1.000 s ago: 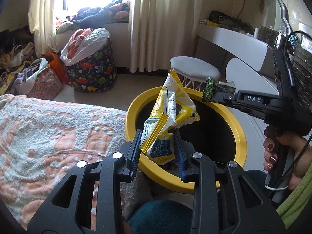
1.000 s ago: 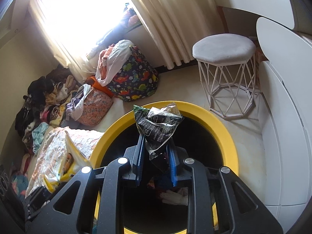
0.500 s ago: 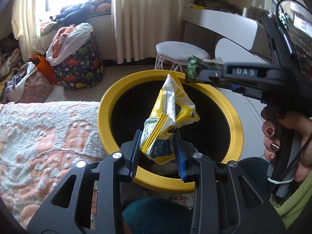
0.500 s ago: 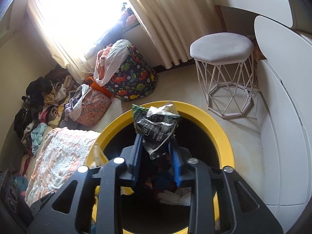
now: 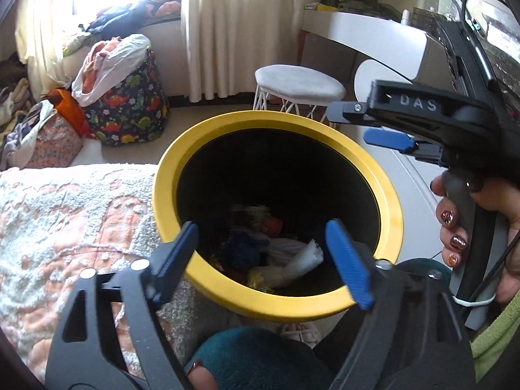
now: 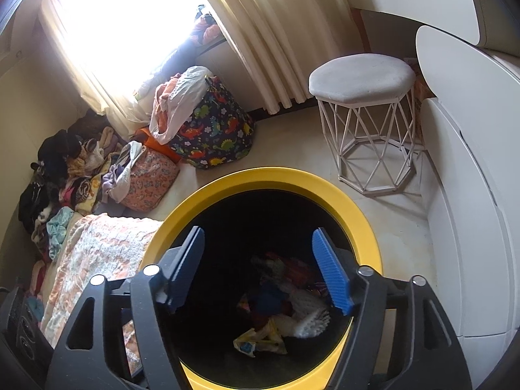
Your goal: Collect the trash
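A black bin with a yellow rim (image 5: 388, 204) (image 6: 364, 224) stands beside the bed, with mixed trash at its bottom. The yellow snack wrapper (image 6: 260, 341) lies inside, near white crumpled paper (image 5: 302, 260). My left gripper (image 5: 263, 253) hangs over the bin's near rim; its jaws are opening and nothing is between them. My right gripper (image 6: 258, 269) is above the bin mouth, its jaws also opening and empty. In the left wrist view the right gripper (image 5: 367, 123) reaches in from the right, held by a hand (image 5: 455, 224). The dark wrapper is lost among the trash.
A fuzzy peach-and-white blanket (image 5: 65, 221) covers the bed left of the bin. A white wire-frame stool (image 6: 364, 104) stands on the floor behind it, white furniture (image 6: 471, 162) to the right. A dinosaur-print bag (image 6: 211, 133) and piles of clothes sit by the curtained window.
Both grippers have opened. The yellow snack wrapper dropped from the left one and the dark crumpled wrapper from the right one, into the bin. The left gripper shifted further over the bin.
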Demonstrator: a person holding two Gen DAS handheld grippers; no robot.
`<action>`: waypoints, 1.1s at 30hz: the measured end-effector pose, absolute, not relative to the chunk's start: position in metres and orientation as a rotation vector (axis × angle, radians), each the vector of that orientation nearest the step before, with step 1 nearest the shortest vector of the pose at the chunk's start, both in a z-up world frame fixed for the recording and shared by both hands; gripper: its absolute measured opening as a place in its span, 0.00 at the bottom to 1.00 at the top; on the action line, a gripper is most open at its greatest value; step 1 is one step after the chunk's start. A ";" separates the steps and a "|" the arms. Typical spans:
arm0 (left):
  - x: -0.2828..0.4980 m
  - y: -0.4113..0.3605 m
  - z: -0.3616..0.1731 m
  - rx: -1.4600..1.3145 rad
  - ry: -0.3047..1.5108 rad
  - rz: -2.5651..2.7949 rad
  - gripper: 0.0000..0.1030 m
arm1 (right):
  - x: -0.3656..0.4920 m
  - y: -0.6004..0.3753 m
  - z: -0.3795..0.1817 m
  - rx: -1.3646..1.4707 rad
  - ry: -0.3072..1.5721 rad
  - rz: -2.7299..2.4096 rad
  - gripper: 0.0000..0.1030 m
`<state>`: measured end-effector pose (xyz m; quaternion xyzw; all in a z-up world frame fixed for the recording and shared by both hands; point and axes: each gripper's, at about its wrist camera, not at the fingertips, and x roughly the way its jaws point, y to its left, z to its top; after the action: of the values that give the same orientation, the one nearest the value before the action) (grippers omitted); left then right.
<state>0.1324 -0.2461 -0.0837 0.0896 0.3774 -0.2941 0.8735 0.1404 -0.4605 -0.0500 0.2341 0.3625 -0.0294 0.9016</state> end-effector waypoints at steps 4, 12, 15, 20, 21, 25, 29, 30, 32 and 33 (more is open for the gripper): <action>0.133 -0.237 -0.079 0.160 0.781 -0.589 0.89 | 0.138 -0.456 -0.046 0.459 0.751 -0.065 0.73; 0.131 -0.210 -0.069 0.129 0.754 -0.506 0.89 | 0.121 -0.445 -0.036 0.407 0.703 -0.100 0.88; 0.129 -0.195 -0.063 0.124 0.729 -0.451 0.89 | 0.115 -0.435 -0.031 0.383 0.683 -0.095 0.93; 0.127 -0.167 -0.054 0.094 0.699 -0.361 0.89 | 0.103 -0.407 -0.023 0.334 0.650 -0.053 0.94; 0.125 -0.160 -0.052 0.085 0.691 -0.342 0.89 | 0.100 -0.400 -0.022 0.317 0.643 -0.047 0.94; 0.119 -0.138 -0.045 0.068 0.662 -0.286 0.89 | 0.083 -0.370 -0.014 0.245 0.562 0.001 0.94; 0.107 -0.112 -0.040 0.049 0.632 -0.226 0.89 | 0.062 -0.346 -0.005 0.213 0.468 0.051 0.94; 0.104 -0.105 -0.039 0.047 0.622 -0.210 0.89 | 0.058 -0.341 -0.004 0.206 0.446 0.058 0.94; 0.097 -0.094 -0.037 0.037 0.610 -0.185 0.89 | 0.048 -0.331 -0.001 0.191 0.401 0.077 0.94; 0.093 -0.086 -0.036 0.023 0.603 -0.175 0.89 | 0.044 -0.326 0.001 0.181 0.381 0.088 0.94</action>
<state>0.0932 -0.0864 -0.0359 0.0113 0.2964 -0.0860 0.9511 0.0437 -0.3259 0.0009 0.0898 0.1888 0.0438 0.9769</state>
